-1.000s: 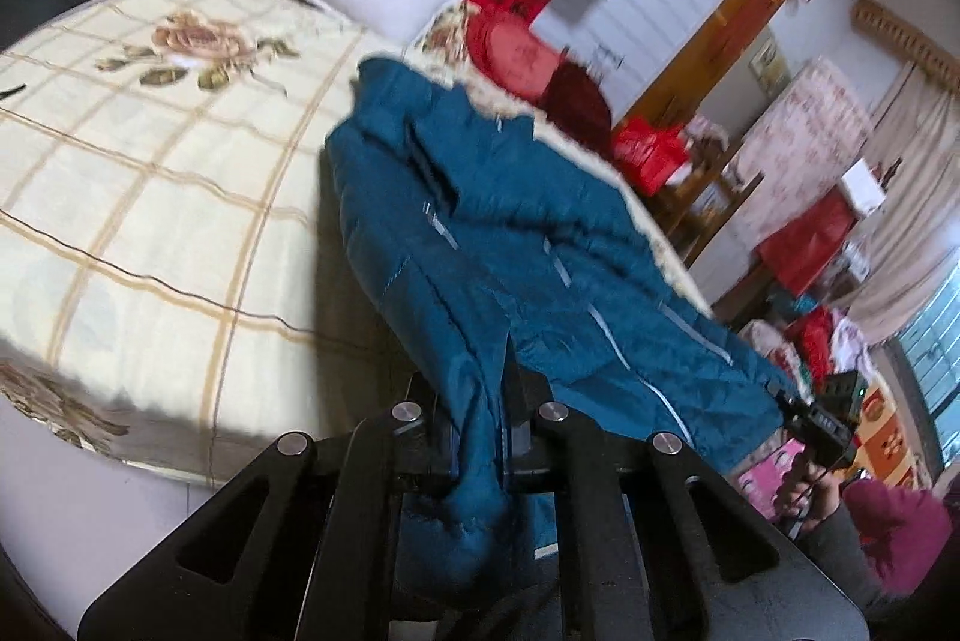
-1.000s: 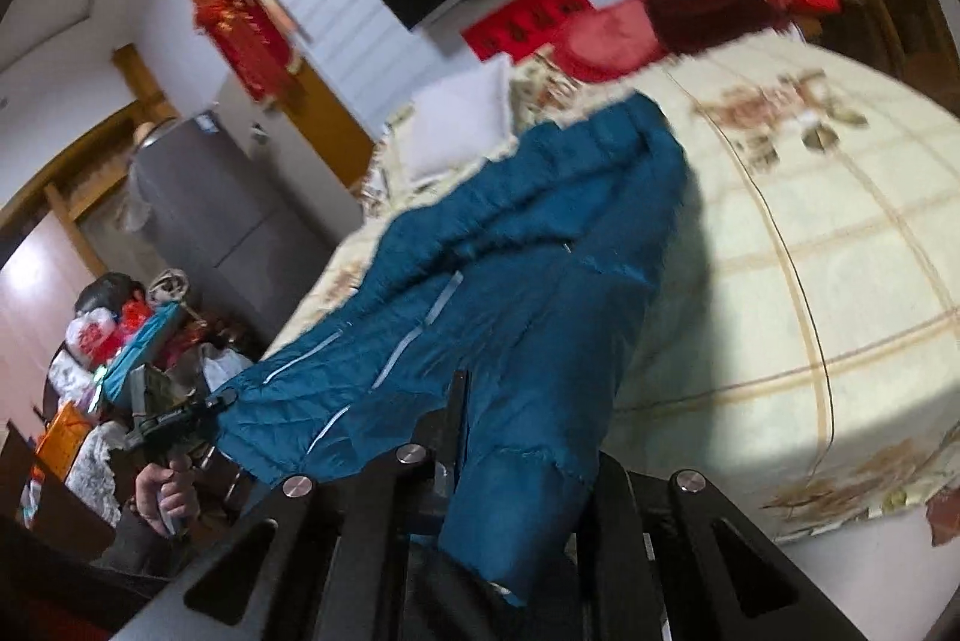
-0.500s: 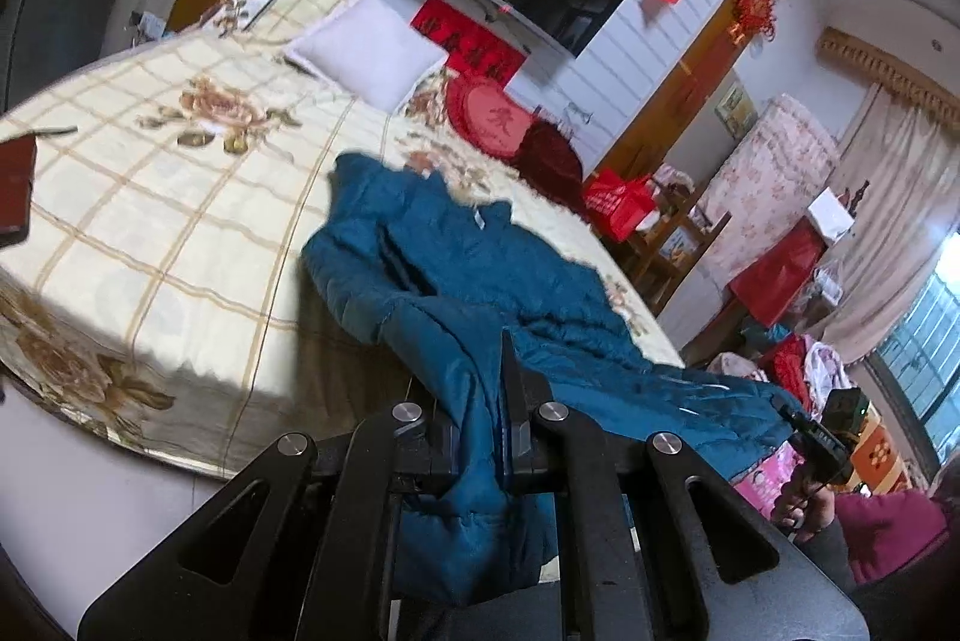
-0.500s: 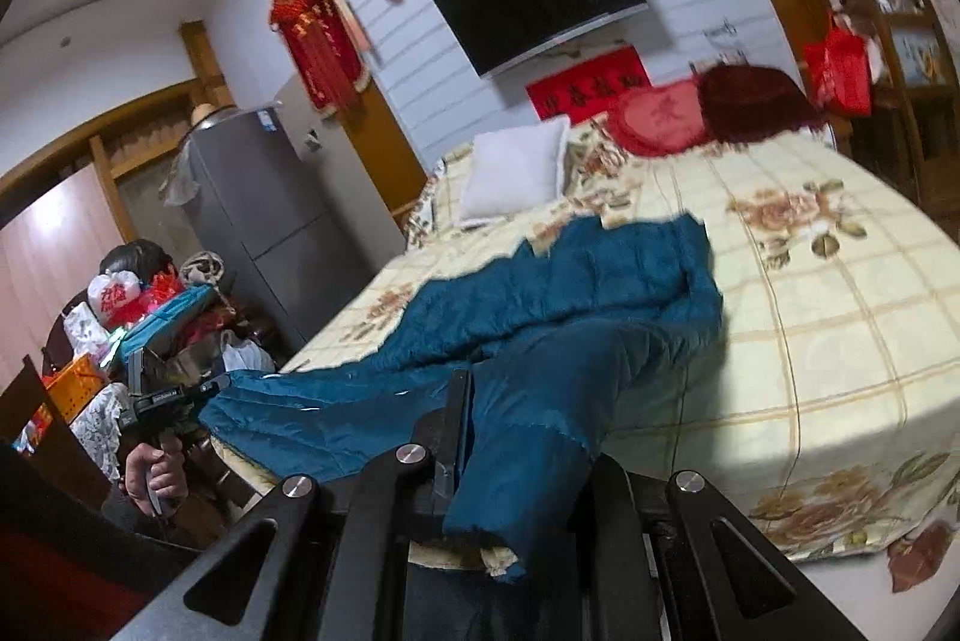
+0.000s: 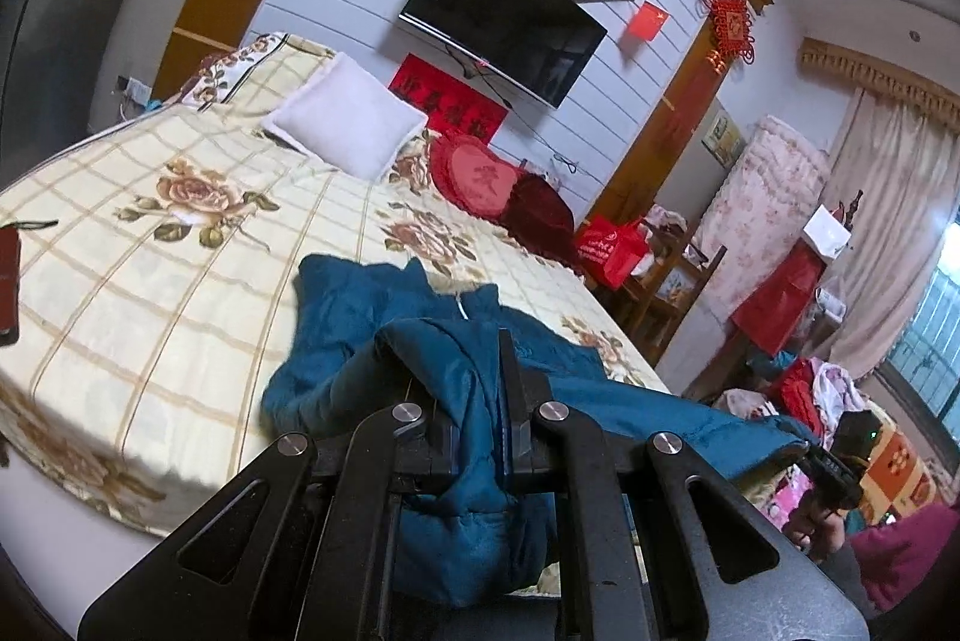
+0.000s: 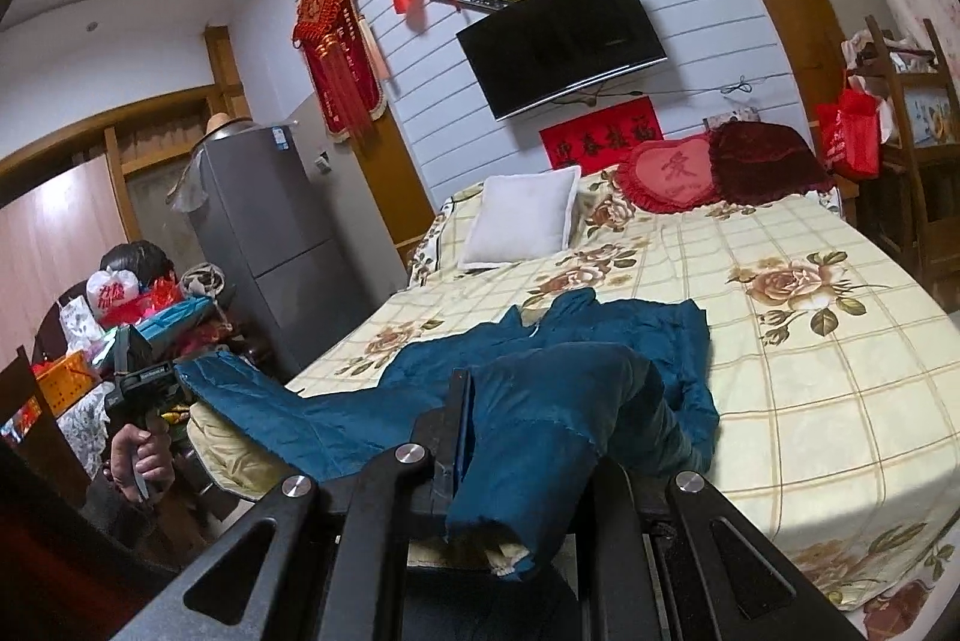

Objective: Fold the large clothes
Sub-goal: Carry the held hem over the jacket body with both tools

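Observation:
A large teal quilted jacket (image 5: 372,305) lies on the near part of a bed with a cream floral checked cover (image 5: 150,245). My left gripper (image 5: 480,401) is shut on a bunched part of the jacket near the bed's edge, and cloth hangs down between the fingers. In the right wrist view the jacket (image 6: 648,335) spreads over the bed (image 6: 810,353). My right gripper (image 6: 510,431) is shut on another part of it, which drapes over and hides the right finger. Each view shows the other gripper (image 5: 840,461) (image 6: 144,377) holding a stretched end of the jacket.
A white pillow (image 5: 348,125), a red heart cushion (image 5: 480,173) and a dark red cushion (image 5: 540,215) lie at the bed's head. A grey fridge (image 6: 264,227) stands left of the bed. Wooden furniture with red bags (image 5: 612,245) and clutter stands on the other side.
Both grippers have pulled back and down toward the bed's foot, holding the jacket. The jacket has slid down the bed and now lies lower and more bunched.

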